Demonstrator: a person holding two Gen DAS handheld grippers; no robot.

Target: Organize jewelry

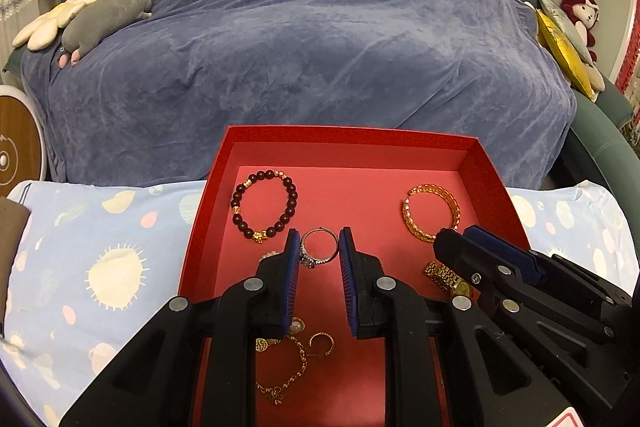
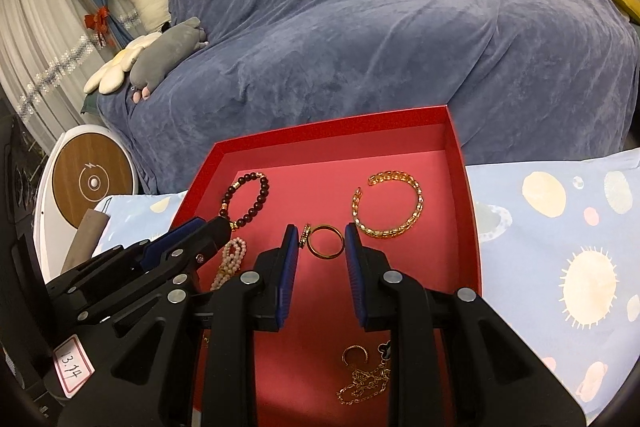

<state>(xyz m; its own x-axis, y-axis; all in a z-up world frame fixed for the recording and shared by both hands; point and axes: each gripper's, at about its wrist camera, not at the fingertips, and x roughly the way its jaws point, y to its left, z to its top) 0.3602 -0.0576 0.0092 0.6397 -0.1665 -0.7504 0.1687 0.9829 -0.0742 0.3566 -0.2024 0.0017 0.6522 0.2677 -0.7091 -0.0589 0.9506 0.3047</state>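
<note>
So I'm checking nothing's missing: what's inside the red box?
Inside the red cardboard box: dark beaded bracelet, gold cuff bangle, silver ring, gold watch, gold chain. The grippers cover more.

A counter covered by a pale blue cloth printed with suns and planets carries a shallow red box. The cloth spreads out on both sides of the box. Well left of the box, at the cloth's edge, lies a brown flat object.
</note>
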